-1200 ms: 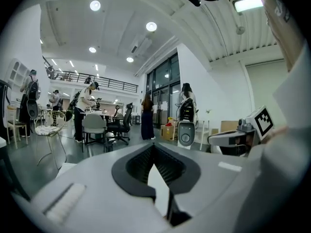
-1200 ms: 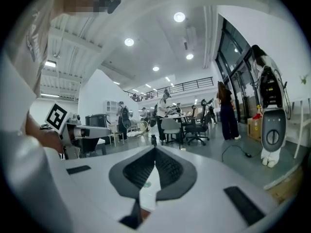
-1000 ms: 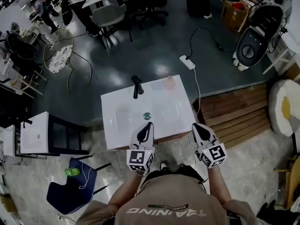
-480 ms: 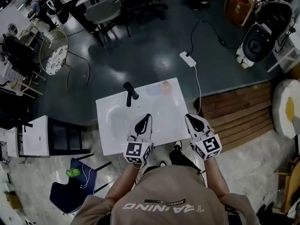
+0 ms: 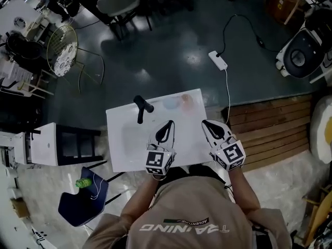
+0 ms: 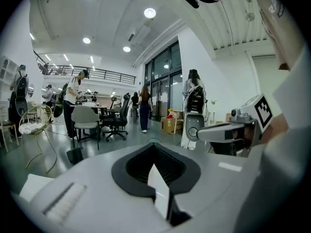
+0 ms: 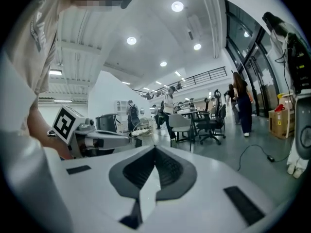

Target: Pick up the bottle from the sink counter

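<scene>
Left gripper [image 5: 169,123] and right gripper [image 5: 206,123] hang side by side over the near half of the white sink counter [image 5: 115,158]. Each has its jaws pressed together with nothing between them. The bottle [image 5: 186,101], small, pinkish and blurred, stands by the counter's far edge near the far right corner, apart from both grippers. A pale bluish thing [image 5: 170,104] lies just beside it. A black faucet [image 5: 141,108] rises at the far edge, left of the middle.
</scene>
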{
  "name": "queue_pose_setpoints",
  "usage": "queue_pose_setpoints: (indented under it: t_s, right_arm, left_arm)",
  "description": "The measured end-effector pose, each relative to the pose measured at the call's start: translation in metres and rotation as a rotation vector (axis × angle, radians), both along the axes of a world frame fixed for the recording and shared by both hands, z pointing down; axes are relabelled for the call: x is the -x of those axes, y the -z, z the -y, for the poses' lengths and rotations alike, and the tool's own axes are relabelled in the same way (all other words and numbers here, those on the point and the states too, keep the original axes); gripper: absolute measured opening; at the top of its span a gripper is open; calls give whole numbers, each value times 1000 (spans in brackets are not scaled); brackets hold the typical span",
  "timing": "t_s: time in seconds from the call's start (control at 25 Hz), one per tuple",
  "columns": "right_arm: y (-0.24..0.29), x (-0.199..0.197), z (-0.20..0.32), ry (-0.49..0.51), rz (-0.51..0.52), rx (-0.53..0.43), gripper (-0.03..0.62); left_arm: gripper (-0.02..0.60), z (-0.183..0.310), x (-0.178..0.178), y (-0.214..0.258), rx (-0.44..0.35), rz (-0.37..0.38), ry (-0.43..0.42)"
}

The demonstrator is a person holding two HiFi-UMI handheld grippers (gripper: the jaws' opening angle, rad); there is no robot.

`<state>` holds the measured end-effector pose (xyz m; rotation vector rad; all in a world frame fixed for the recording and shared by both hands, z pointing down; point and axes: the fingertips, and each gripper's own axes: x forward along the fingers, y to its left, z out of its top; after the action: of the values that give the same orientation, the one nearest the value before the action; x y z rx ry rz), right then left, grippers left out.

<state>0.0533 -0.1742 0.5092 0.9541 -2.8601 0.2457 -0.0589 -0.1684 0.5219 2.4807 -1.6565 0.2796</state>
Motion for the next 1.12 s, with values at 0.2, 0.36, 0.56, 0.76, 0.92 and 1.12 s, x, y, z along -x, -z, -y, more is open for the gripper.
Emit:
queue_pose_setpoints:
  t_s: [0.2, 0.36, 0.56, 0.76, 0.92, 1.12]
  right_arm:
    - [-13, -1, 13, 16, -29, 43, 8]
    - [-29, 0, 23, 9, -55, 81, 8]
    - [-40, 8, 32, -41, -51, 85, 8]
    - [-56, 2, 32, -71, -55, 141, 8]
    - [-67, -9, 30, -106, -66, 160, 8]
    - [-75, -17, 31, -132, -65, 203, 8]
  left_arm:
    - [8, 26, -12, -44, 43, 1, -29]
    - [13, 57, -13, -76, 59, 7, -39]
    - [149, 91, -24, -112, 52, 21, -87]
    - [149, 118, -26, -134, 29, 31, -69]
    - [149, 125, -26, -142, 29, 11, -75]
    - [149, 130, -27, -146, 29, -16, -70]
